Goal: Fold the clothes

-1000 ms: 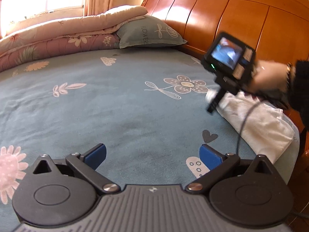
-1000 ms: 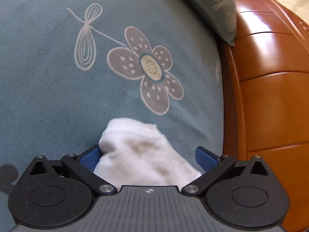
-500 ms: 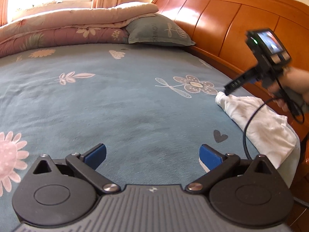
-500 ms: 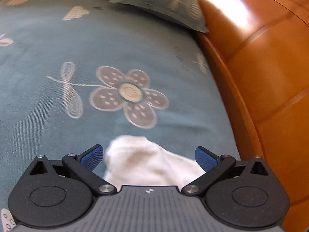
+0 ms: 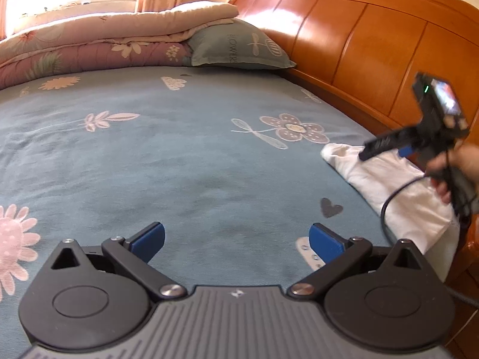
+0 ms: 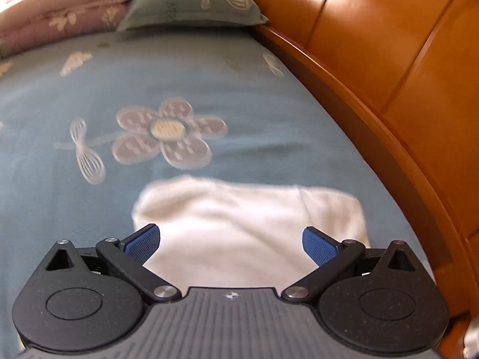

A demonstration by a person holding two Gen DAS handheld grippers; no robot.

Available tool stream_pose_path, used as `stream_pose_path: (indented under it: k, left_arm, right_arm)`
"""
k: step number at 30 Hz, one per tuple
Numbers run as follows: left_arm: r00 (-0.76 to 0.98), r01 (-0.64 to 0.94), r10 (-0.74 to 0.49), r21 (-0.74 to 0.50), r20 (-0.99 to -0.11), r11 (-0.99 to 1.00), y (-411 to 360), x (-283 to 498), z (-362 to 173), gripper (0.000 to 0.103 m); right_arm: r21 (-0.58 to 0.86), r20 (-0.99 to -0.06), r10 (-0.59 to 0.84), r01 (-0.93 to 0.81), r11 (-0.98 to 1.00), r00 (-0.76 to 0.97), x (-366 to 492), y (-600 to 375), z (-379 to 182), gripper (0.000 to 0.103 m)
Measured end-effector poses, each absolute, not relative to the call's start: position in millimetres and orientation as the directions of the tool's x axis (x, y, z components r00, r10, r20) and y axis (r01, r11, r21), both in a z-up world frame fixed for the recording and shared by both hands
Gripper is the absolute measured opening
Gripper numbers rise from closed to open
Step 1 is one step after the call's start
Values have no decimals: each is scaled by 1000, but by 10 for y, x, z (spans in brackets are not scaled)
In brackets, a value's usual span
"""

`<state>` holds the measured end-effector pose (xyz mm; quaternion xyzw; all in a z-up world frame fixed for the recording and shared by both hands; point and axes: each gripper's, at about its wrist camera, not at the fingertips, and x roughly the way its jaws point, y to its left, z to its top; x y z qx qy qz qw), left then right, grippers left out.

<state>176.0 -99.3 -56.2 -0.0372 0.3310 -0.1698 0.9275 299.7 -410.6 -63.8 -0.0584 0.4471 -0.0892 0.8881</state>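
Observation:
A folded white garment [image 5: 386, 179] [image 6: 245, 227] lies on the blue flowered bedsheet [image 5: 179, 161] close to the wooden headboard. My right gripper [image 6: 230, 243] hovers just above its near part, open, with nothing between the blue pads. Seen from the left wrist view, the right gripper [image 5: 386, 146] is held by a hand [image 5: 458, 164] above the garment, with a black cable hanging from it. My left gripper [image 5: 238, 239] stands open over bare sheet, well to the left of the garment.
The orange wooden headboard [image 5: 359, 48] [image 6: 404, 74] runs along the right side. A grey-green pillow [image 5: 236, 48] [image 6: 194, 3] and a folded floral quilt [image 5: 89, 51] lie at the far end of the bed.
The right gripper has pulled back and risen from the garment's far tip, so more of the white cloth shows. The left gripper's view has shifted slightly; the garment stays put.

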Motion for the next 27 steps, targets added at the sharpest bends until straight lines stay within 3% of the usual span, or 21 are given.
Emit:
stream_pose_path:
  k: [3,10,13,20,27]
  left_arm:
    - [725,317,-343,-153,-597,936,-1075,1692,-493,102]
    - [741,374,-358,-94,-568,923,-1281,1497,-323,102]
    - [745,405,-380,-80,-548,911,-1389,1396,-227,102]
    - [743,442,-420,-89,-520,893,-1570,1184,-104,102]
    - [747,477,-445,-66,-494,876,-1699,929,24,102]
  right_arm:
    - [-93,-825,-95,33,995,557,2914,-4141,-845,103]
    - [6,-742,48,-64,998,668,1953,-4313,-806,103]
    - [22,-788,33,-26,999,615,1617,-4453,-901,103]
    - [185,-734,114,35,982,670,753,-4457,-739,103]
    - [116,-740,116,-45,992,662,240,-4201,-679,103]
